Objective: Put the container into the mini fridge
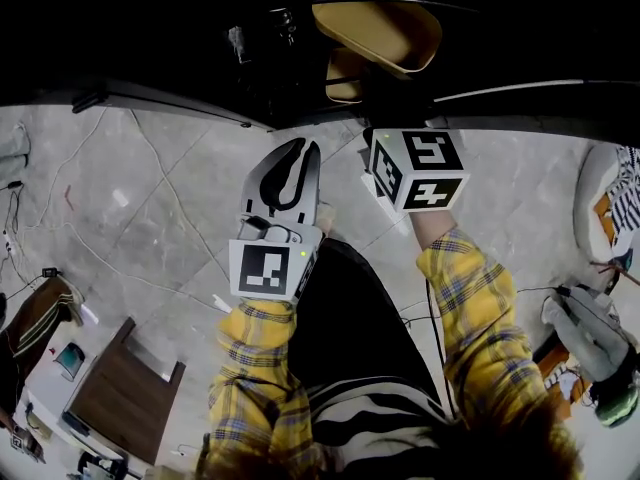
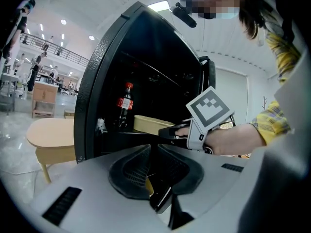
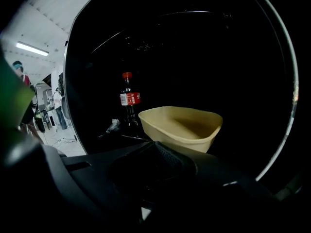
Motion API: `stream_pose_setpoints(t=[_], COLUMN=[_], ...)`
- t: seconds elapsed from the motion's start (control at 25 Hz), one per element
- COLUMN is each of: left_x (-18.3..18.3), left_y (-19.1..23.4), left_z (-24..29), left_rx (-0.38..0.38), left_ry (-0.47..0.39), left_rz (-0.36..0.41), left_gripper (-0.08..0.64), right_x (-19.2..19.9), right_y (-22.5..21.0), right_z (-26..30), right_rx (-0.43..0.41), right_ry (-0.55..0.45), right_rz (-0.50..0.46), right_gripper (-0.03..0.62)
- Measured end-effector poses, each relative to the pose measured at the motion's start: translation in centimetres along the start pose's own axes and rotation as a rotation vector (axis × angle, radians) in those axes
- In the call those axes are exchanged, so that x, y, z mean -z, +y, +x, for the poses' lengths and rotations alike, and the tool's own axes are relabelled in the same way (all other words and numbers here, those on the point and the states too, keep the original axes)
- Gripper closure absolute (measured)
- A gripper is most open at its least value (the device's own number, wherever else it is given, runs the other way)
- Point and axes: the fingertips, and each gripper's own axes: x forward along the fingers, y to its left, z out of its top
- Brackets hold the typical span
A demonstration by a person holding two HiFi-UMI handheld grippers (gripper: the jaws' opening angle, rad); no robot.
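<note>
The tan container (image 3: 182,127) hangs inside the open black mini fridge (image 2: 97,72), just past my right gripper (image 3: 156,144). That gripper's jaws are shut on the container's near rim. From the left gripper view the right gripper (image 2: 169,131) reaches into the fridge at the container (image 2: 148,124). In the head view the container (image 1: 375,28) shows tilted in the dark opening, above the right gripper's marker cube (image 1: 415,168). My left gripper (image 1: 292,173) is held shut and empty in front of the fridge, to the left of the right one. Its own view shows its pads (image 2: 146,171) pressed together.
A cola bottle (image 3: 128,101) stands at the back left of the fridge shelf. A pale wooden stool (image 2: 51,132) stands left of the fridge. Cables (image 1: 150,168) run over the stone floor, and a small brown table (image 1: 120,398) is at the lower left.
</note>
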Motion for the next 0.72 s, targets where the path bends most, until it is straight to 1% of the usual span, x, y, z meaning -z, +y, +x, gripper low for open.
stream_pose_setpoints(t=[0.2, 0.48, 0.6, 0.72], left_x=[0.2, 0.6, 0.5, 0.1], left_y=[-0.2, -0.2, -0.5, -0.5], left_z=[-0.2, -0.1, -0.1, -0.1], left_rx=[-0.002, 0.000, 0.000, -0.001], left_ry=[0.005, 0.014, 0.009, 0.003], left_rz=[-0.007, -0.013, -0.014, -0.034], left_gripper=[0.506, 0.506, 0.506, 0.506], right_x=[-0.8, -1.0, -1.1, -1.4], right_y=[-0.8, -1.8, -2.0, -1.8], right_z=[0.5, 1.3, 1.2, 0.7], right_rx=[0.022, 0.051, 0.056, 0.051], right_ry=[-0.014, -0.002, -0.005, -0.014], right_rz=[-0.003, -0.011, -0.009, -0.005], right_gripper=[0.566, 0.566, 0.566, 0.566])
